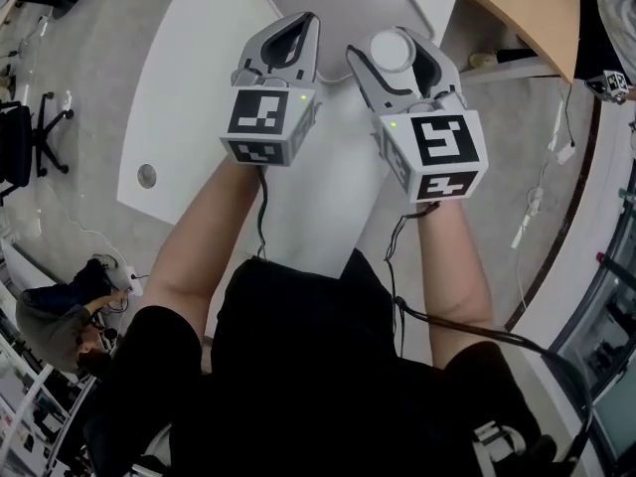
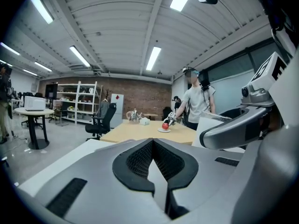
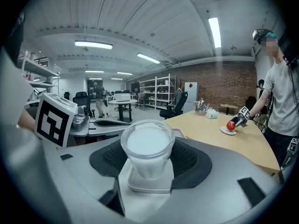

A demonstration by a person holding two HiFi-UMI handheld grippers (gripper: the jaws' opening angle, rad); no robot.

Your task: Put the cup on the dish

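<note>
One cup (image 3: 147,146) stands upright, mouth up, gripped by right tool (image 3: 147,161).

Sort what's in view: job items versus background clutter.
Job: cup, clamped in the right gripper; what looks like a white dish under it; left gripper, shut, empty.
Clutter: red apple, wooden table, office chair, shelves, bystander.

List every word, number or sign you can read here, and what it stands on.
No readable words or numbers anywhere.
On left gripper and right gripper: square marker patterns only, no letters.
On the cup: no print.
Red mark on white cabinet: too small to read.
</note>
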